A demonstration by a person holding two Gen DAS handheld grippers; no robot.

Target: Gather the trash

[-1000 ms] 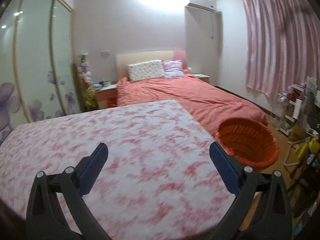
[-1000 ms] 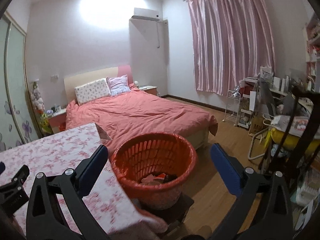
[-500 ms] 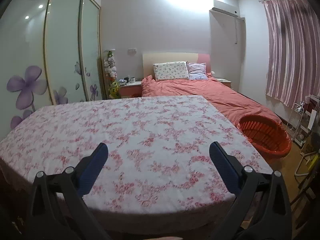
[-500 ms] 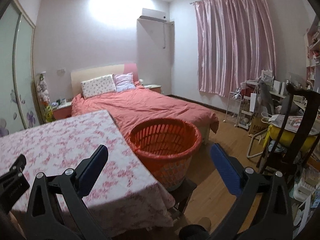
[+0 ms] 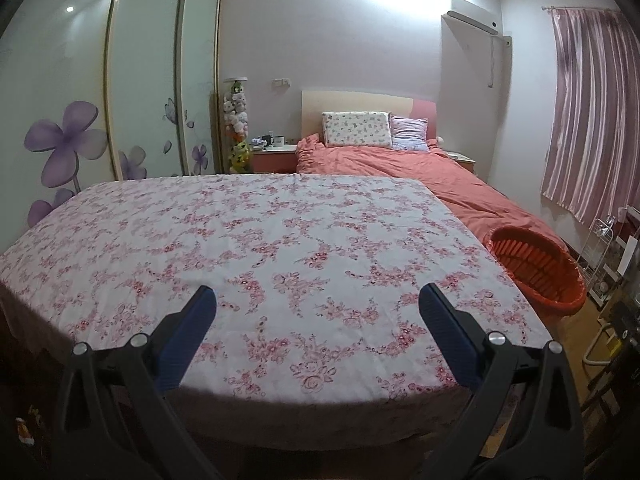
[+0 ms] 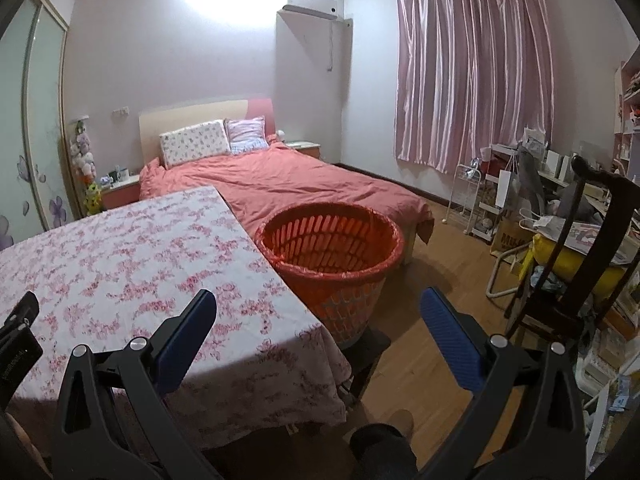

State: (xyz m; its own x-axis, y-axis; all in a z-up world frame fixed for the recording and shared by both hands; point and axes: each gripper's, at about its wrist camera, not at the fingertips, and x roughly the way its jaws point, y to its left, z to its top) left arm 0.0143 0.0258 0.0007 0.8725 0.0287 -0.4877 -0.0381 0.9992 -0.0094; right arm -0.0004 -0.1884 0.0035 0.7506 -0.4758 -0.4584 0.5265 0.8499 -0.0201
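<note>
Two tools hang spread wide and empty-handed over a floral-clothed table.

Filling the left of the right wrist view, the table (image 6: 120,264) lies before the red bed (image 6: 280,176); the orange basket (image 6: 332,256) stands at centre, just beside the table's right edge, its contents hidden by the rim. Left tool (image 5: 318,308) and right tool (image 6: 318,308) grasp nothing.

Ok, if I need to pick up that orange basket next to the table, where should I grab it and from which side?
Grip the orange basket by its rolled top rim, probably coming from above on the side away from the table. It stands upright and open, its slatted walls taper downward, and the floor side is free for the right gripper.
</note>
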